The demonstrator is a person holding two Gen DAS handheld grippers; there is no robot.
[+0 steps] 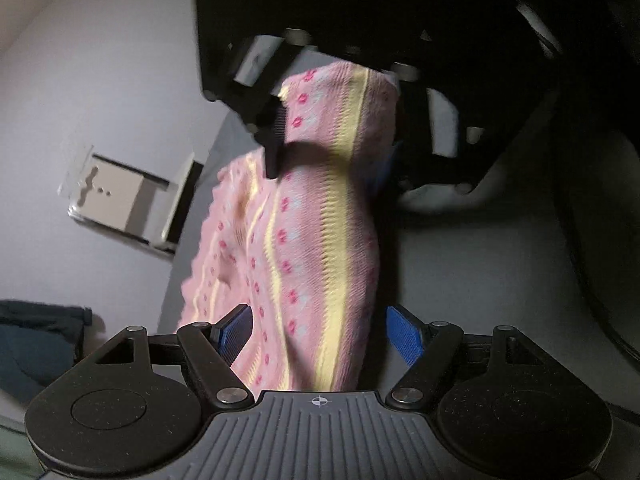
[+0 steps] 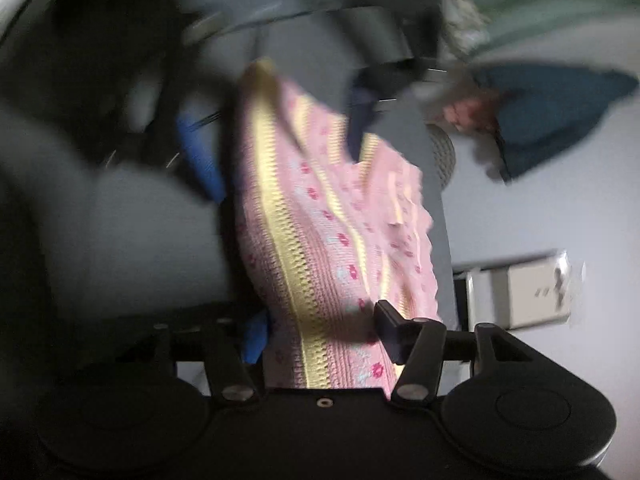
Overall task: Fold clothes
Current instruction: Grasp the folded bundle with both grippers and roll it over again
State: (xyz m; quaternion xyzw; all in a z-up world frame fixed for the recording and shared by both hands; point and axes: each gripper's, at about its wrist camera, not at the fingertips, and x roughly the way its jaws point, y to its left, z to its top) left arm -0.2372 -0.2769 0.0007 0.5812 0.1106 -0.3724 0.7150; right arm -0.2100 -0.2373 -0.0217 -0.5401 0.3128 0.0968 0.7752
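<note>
While the pale tabletop fills the upper left of my left wrist view, the pink knitted garment hangs stretched between my two grippers, running up the middle of both frames. It is soft ribbed knit with yellow zigzag stripes, small red motifs and a scalloped edge at left; I judge it light, limp and stretchy, best held at opposite corners or hems. A boxed item in clear packaging lies on the table at centre left, dark blue clothing at lower left. My left gripper shows blue pads spread around cloth. My right gripper looks pinched on cloth, though blurred.
</note>
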